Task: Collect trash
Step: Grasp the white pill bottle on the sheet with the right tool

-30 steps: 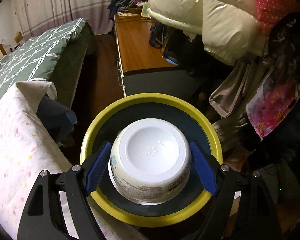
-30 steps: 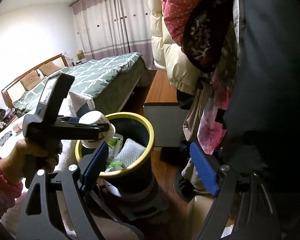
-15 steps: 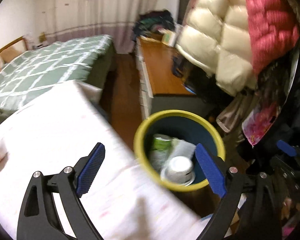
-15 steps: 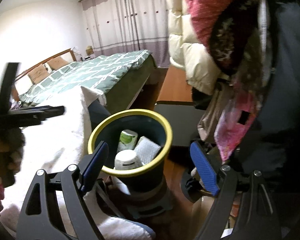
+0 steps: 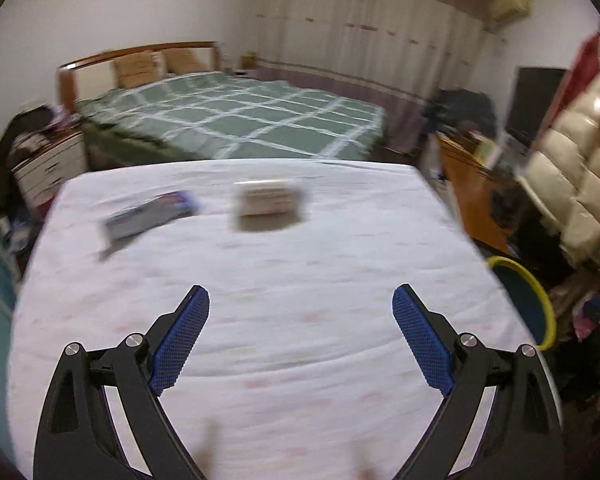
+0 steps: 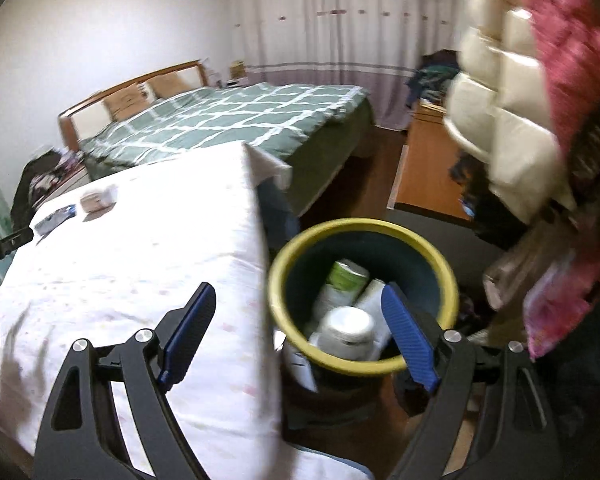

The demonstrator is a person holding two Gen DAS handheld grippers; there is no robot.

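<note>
Since a second ago, the white cup that sat between the left gripper's (image 5: 300, 334) blue pads has gone into the bin, and that gripper has swung away to face the white cloth-covered surface (image 5: 340, 280). Its jaws have just been opening and now stand wide apart with nothing between them.

Two blurred pieces of trash lie on the cloth, well ahead of the left gripper: a tan, boxy packet (image 5: 269, 203) ahead and slightly left of centre, and a flat bluish-grey wrapper (image 5: 150, 218) further to the left. The two are near each other but apart.

From the right gripper (image 6: 298, 330), also open and empty, the yellow-rimmed bin (image 6: 364, 226) sits just beyond the right pad, with the white cup (image 6: 346, 330) and a green-labelled bottle (image 6: 342, 280) inside it.

The next step is probably a reach for the tan packet, the closer to straight ahead. It would be done well by centring the packet between the pads, coming down low to the cloth, and closing across its narrower sides. Pinching up the cloth is the risk.
</note>
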